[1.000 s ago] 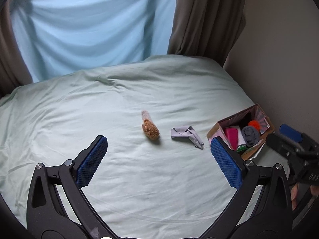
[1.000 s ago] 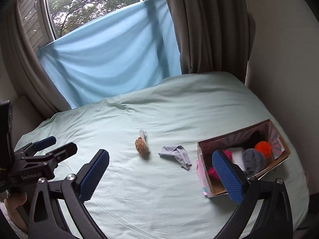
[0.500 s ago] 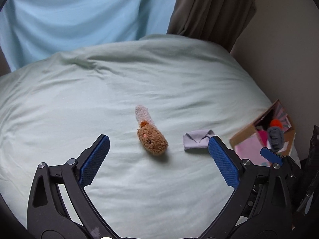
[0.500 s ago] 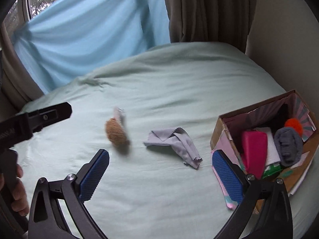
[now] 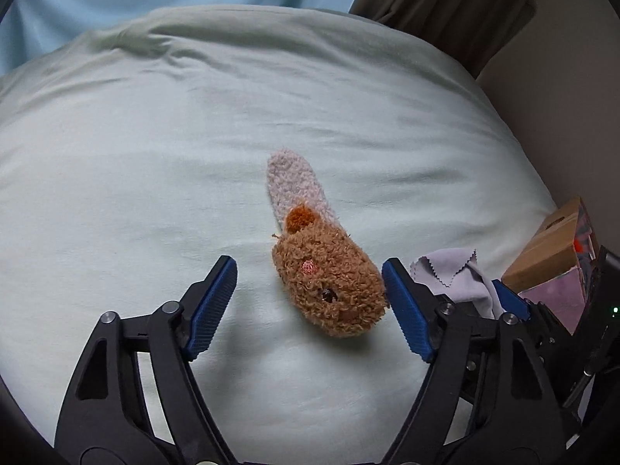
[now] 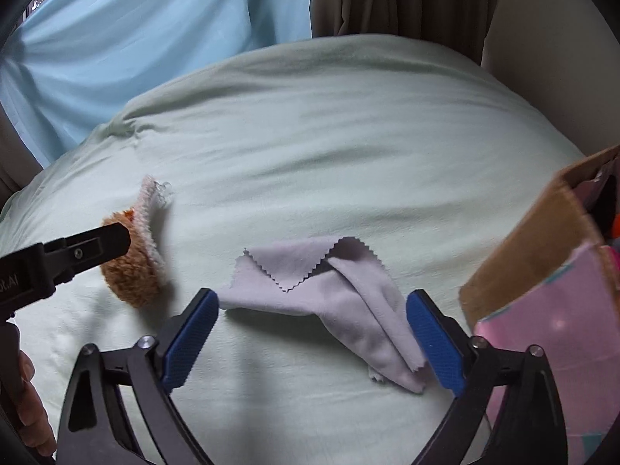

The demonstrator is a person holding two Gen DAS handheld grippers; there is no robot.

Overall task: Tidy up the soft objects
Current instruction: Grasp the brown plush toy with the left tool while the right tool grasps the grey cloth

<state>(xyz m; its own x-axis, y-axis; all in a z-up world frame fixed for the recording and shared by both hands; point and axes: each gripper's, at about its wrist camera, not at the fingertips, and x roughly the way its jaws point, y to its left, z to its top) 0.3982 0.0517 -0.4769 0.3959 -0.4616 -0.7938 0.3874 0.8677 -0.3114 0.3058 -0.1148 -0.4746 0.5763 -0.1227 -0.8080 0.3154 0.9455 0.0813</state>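
A fuzzy brown animal sock (image 5: 329, 286) with a pale cuff lies on the pale green bed sheet (image 5: 155, 155). My left gripper (image 5: 310, 306) is open, its blue pads on either side of the sock's brown end, the right pad close to it. A crumpled grey cloth (image 6: 329, 290) lies right of the sock; it also shows in the left wrist view (image 5: 453, 275). My right gripper (image 6: 310, 333) is open, low over the cloth, pads either side of it. The sock also shows in the right wrist view (image 6: 131, 275), partly behind the left gripper's finger.
A cardboard box (image 6: 534, 252) with pink sides holds several soft items at the right edge of the bed; it also shows in the left wrist view (image 5: 550, 255). A blue sheet (image 6: 155, 38) and brown curtain (image 6: 387, 0) hang behind. A wall stands at the right.
Both grippers have moved forward and down. The left one now brackets the brown sock, the right one brackets the grey cloth. Both stay open. The sock and cloth have not moved.
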